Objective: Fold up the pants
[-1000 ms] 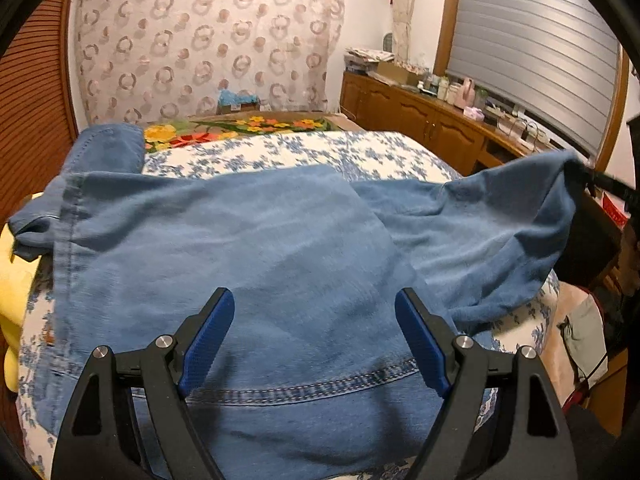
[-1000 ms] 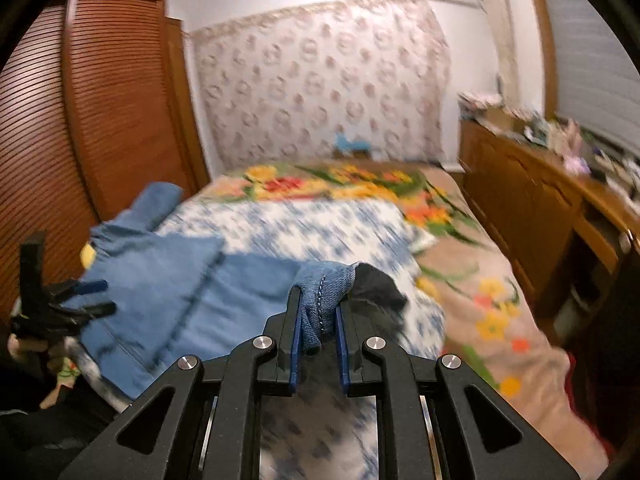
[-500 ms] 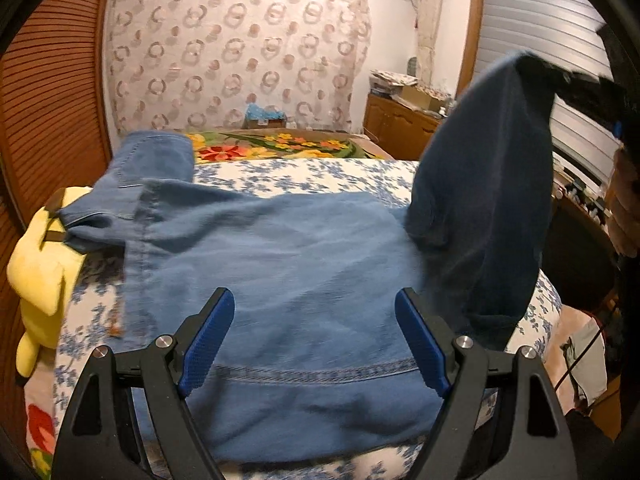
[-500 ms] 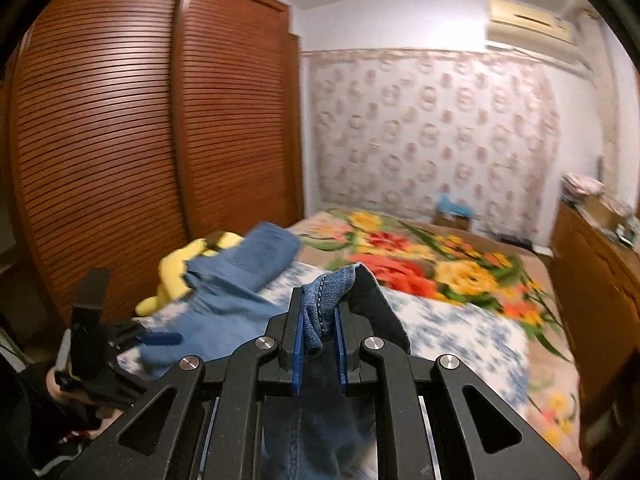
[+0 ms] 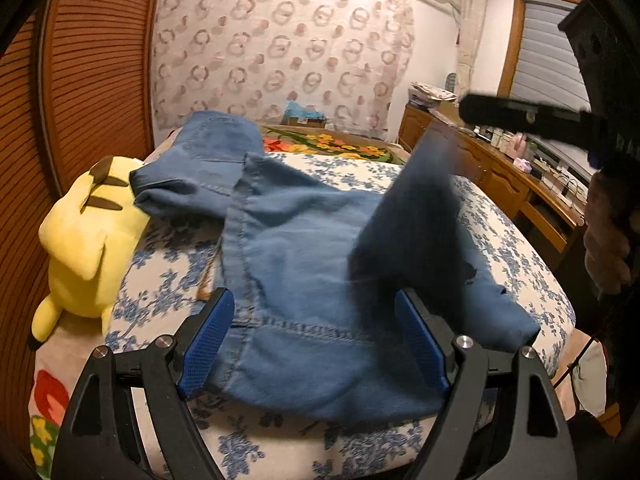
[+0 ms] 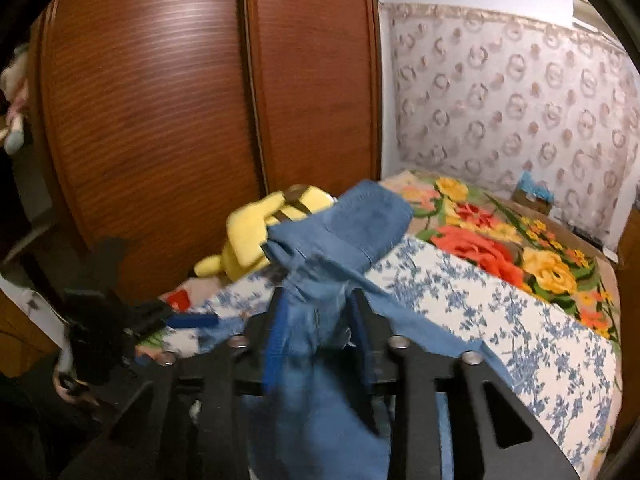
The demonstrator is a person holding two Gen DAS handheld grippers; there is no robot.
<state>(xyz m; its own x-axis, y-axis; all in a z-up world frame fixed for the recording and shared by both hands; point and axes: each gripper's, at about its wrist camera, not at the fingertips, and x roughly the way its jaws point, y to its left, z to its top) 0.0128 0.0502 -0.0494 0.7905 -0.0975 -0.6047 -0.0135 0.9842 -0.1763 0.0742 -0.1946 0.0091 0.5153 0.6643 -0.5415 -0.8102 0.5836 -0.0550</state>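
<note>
The left gripper [image 5: 314,340] hovers with jaws spread wide over the pants [image 5: 300,248] on the bed [image 5: 520,256]. The right gripper [image 6: 318,336] has jaws opening, a blurred pant leg loose between them.

In the left wrist view we see the pants [image 5: 304,248] lying on the bed [image 5: 520,264] at the centre, with the soft toy [image 5: 84,240] on the bed at nine o'clock just beside them and the wardrobe [image 5: 92,80] behind it at ten o'clock. One pant leg [image 5: 416,220] stands up off the pile toward two o'clock, below the right gripper [image 5: 496,112], while the cabinet [image 5: 508,188] runs along the bed's far side at three o'clock. We find the left gripper [image 5: 316,340] at six o'clock, its jaws apart over the near hem, and the wall hanging [image 5: 280,52] behind the bed at twelve o'clock.
</note>
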